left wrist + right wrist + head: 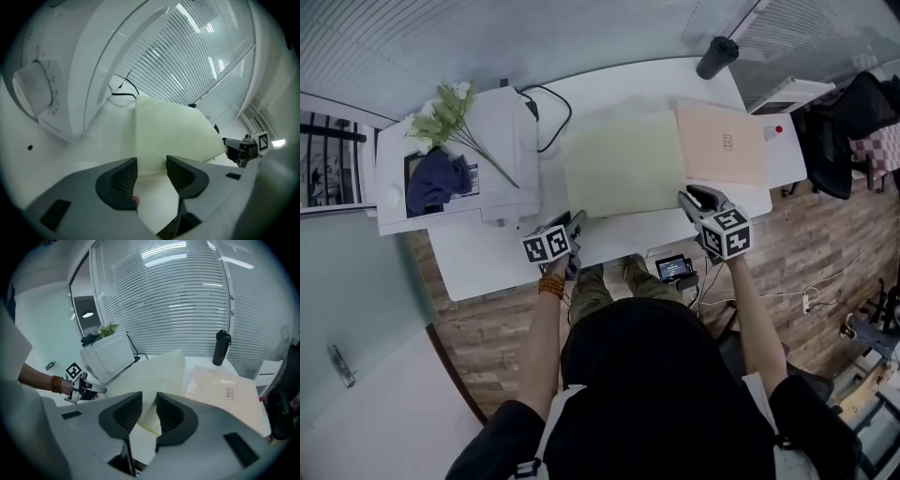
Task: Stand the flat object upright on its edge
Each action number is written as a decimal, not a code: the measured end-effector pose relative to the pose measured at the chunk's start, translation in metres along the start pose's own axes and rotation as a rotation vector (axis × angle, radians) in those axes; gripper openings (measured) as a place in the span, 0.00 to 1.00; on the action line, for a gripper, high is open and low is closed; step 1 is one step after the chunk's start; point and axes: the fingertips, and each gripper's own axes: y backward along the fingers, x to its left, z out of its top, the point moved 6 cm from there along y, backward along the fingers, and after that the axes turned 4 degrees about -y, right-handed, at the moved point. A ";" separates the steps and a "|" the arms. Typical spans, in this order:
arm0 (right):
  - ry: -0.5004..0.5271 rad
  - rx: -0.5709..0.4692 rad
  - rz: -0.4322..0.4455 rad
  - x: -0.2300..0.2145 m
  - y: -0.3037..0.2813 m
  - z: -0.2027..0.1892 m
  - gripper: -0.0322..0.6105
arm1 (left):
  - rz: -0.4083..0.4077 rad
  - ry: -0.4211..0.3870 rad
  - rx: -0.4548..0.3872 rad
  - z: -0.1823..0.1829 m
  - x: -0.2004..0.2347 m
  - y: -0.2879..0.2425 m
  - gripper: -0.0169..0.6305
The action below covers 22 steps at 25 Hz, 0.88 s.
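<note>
Board (623, 164) sits by the surface's (487, 267) near edge, right gripper (695, 199) clamped on its near right corner, left gripper (577, 223) open astride the left. Raise both corners evenly, hinging on the far edge.

Your board (623, 176) is a plain, pale yellow-green rectangular sheet; it sits mid-way along the white table (487, 267); its right side is lifted off the surface, so it's tilted; not upright on an edge yet.
</note>
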 end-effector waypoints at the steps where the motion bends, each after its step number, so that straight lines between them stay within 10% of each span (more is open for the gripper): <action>1: 0.005 -0.002 0.005 0.001 0.004 0.005 0.18 | -0.017 0.005 0.003 -0.002 -0.003 -0.001 0.32; 10: 0.133 -0.058 0.050 0.043 0.033 0.046 0.14 | -0.056 -0.047 0.013 -0.001 -0.010 0.000 0.30; 15: 0.256 -0.087 0.055 0.076 0.035 0.073 0.14 | -0.017 -0.200 0.003 0.005 -0.026 0.000 0.10; 22: 0.451 -0.064 0.095 0.121 0.031 0.102 0.14 | -0.036 -0.171 0.012 0.008 -0.015 0.002 0.12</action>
